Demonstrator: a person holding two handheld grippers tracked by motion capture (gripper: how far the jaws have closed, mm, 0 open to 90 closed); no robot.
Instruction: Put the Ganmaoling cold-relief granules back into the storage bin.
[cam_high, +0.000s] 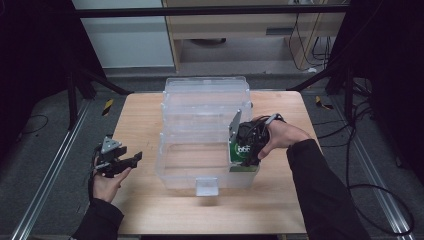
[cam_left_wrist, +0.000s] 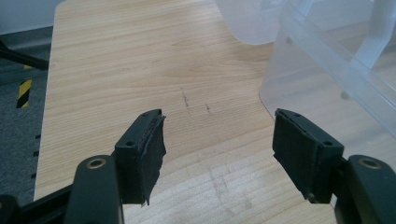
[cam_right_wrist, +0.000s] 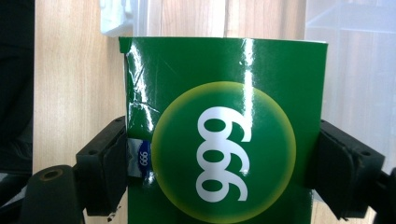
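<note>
Right gripper (cam_high: 246, 159): jaws clamped on a green box (cam_right_wrist: 224, 130), held inside the clear plastic bin (cam_high: 172, 172) near its front right corner. Step in hand, apparently: placement; next calls for lowering and release. Left gripper (cam_left_wrist: 219, 154): jaws apart, idle over the table (cam_left_wrist: 116, 70) left of the bin.

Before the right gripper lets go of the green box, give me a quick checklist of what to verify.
1. Right gripper clamps the green box on both sides: ok.
2. Box is over the clear bin, at its right front corner: ok.
3. Box bottom rests on the bin floor: cannot tell.
4. Left gripper is open, holding nothing: ok.
5. Left gripper is outside the bin, over the table: ok.
</note>
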